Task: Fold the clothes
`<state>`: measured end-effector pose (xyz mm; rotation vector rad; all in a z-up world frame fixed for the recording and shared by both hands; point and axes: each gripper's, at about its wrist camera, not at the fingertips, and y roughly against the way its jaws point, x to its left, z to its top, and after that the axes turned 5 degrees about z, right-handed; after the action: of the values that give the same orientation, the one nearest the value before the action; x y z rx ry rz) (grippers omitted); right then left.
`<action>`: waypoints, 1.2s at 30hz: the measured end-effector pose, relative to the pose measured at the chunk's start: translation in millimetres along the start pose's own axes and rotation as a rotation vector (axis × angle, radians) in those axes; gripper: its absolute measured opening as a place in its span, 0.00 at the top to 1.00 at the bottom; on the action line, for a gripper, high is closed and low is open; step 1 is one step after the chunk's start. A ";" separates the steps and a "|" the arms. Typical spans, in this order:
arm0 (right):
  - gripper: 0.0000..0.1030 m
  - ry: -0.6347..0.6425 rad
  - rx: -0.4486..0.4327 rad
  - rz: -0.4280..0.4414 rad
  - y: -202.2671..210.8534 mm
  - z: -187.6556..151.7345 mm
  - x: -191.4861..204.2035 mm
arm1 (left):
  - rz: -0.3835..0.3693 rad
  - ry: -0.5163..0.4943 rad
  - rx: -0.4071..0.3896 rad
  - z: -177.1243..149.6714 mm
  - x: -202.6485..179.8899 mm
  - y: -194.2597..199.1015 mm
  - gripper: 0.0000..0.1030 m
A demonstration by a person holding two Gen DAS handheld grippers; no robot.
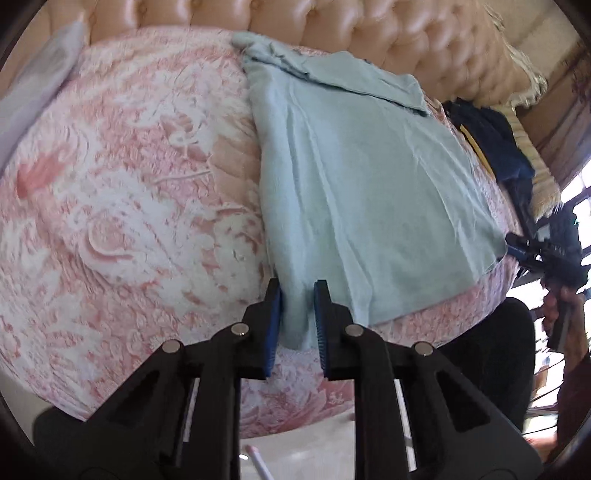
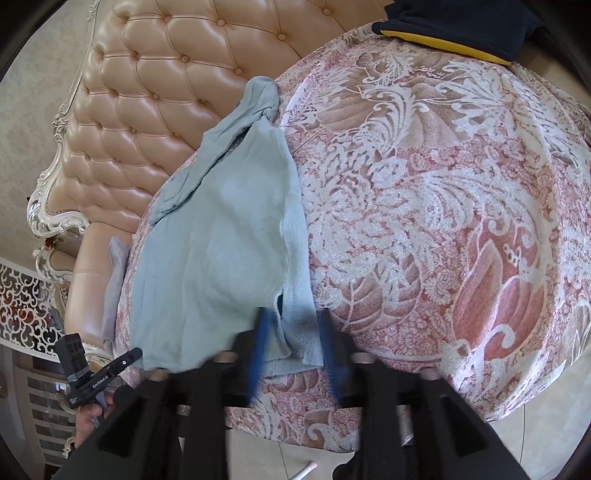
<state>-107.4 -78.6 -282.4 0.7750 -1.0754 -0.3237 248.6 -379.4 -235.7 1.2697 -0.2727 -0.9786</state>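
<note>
The light blue garment (image 1: 354, 184) lies spread flat on the pink patterned cushion (image 1: 110, 192), with its near edge at the front so both corners can be reached. The left gripper (image 1: 297, 321) has its jaws apart around one corner (not pressing). The right gripper (image 2: 293, 343) jaws stand apart around the other corner, so nothing is held.

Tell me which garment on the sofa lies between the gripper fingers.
The light blue garment: its near hem corners sit between the fingers of the left gripper and right gripper. The dark navy garment lies apart by the backrest.
</note>
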 end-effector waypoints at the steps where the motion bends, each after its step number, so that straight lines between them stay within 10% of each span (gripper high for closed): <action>1: 0.38 -0.003 0.002 0.011 0.5 0.7 -0.1 | -0.024 0.032 0.016 1.6 5.1 -0.3 0.92; 8: 0.25 -0.015 0.000 0.021 9.9 13.4 -3.3 | -0.196 0.155 0.020 0.2 24.5 9.2 0.95; 23: 0.25 -0.002 0.123 0.068 -18.7 16.1 9.9 | -0.220 0.205 0.001 5.4 28.4 15.0 0.95; 27: 0.48 0.033 0.172 0.088 -24.8 15.2 17.5 | -0.223 0.209 -0.003 7.1 26.3 13.5 0.95; 36: 0.55 0.042 0.213 0.063 -30.5 19.7 17.5 | -0.230 0.208 -0.002 6.9 26.7 13.1 0.95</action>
<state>-112.9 -118.2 -287.3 0.9317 -1.1036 -0.1401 265.9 -404.1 -230.6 1.4108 0.0371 -1.0296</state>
